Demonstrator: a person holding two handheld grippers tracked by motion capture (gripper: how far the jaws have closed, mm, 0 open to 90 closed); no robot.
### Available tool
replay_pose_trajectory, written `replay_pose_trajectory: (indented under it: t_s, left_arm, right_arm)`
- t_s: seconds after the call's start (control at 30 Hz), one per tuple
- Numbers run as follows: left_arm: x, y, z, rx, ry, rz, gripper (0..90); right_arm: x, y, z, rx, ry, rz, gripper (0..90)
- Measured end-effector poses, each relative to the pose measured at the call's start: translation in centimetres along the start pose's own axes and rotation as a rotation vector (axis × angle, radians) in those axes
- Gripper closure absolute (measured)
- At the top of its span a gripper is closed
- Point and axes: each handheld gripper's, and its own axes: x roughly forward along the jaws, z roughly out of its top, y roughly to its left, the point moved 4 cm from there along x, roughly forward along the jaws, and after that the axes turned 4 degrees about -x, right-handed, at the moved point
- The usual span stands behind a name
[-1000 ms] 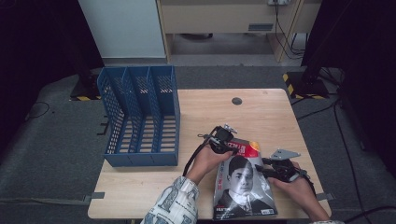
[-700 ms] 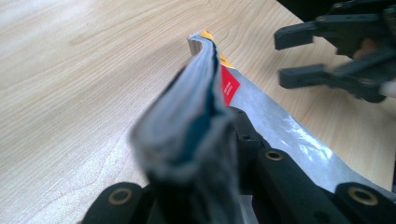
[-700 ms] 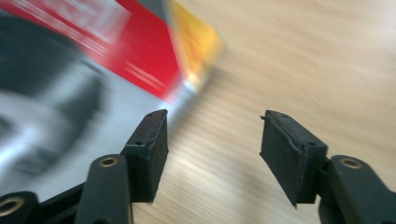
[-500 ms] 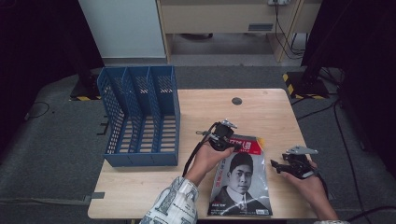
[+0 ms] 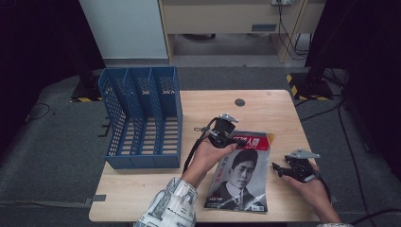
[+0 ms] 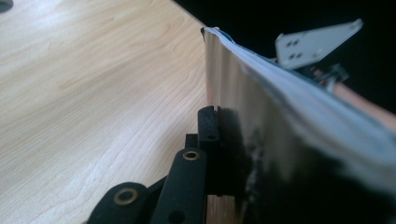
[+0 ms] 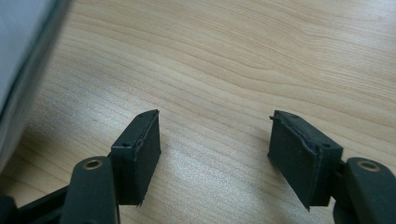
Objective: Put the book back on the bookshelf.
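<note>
The magazine (image 5: pixel 242 172) is lying face up on the near right part of the wooden table (image 5: pixel 146 189), its cover showing a portrait and a red title band at the far end. Its far left corner is sitting between the jaws of the left gripper (image 5: pixel 226 136), which are closing flat on it. In the left gripper view, the magazine's (image 6: pixel 280 121) page edge is rising just beside the black jaw tip and is lifting off the table (image 6: pixel 93 93) at that corner.

The left hand (image 5: pixel 208 156) is reaching forward from a patterned sleeve (image 5: pixel 170 210) and is wrapping around the gripper body, with the cable trailing back along the wrist. The right gripper (image 5: pixel 283 169) is resting low over bare table just beside the magazine's right edge, apart from it, with the right hand (image 5: pixel 309 189) holding it from behind and its grey plate facing up. In the right gripper view, the right gripper's (image 7: pixel 215 149) two jaws are standing wide apart over bare wood, with nothing between them.

A blue file rack (image 5: pixel 142 118) with three compartments is standing at the table's left side, well apart from the magazine. A small dark round disc (image 5: pixel 239 102) is lying near the far edge.

The magazine's lower half is blurring into dark in the left gripper view, and the second left jaw is hiding behind the pages. A grey edge at the left of the right gripper view is too blurred to make out.
</note>
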Motion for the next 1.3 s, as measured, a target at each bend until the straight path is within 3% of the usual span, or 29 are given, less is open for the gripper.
replay_pose_trajectory:
  t_s: [0.57, 1.0, 1.3]
  left_arm:
    - [-5.0, -2.1, 4.1, -0.028, -0.119, -0.064, 86.3]
    - [-7.6, -2.5, 5.8, -0.056, -0.181, -0.066, 86.3]
    - [-8.8, -2.7, 6.4, -0.048, -0.203, -0.047, 86.2]
  right_arm:
    - [0.1, 0.1, 0.0, -0.004, -0.012, -0.006, 34.1]
    - [0.1, 0.3, 0.0, -0.002, -0.013, -0.005, 34.1]
    - [0.2, 0.4, 0.1, -0.001, -0.011, -0.004, 31.9]
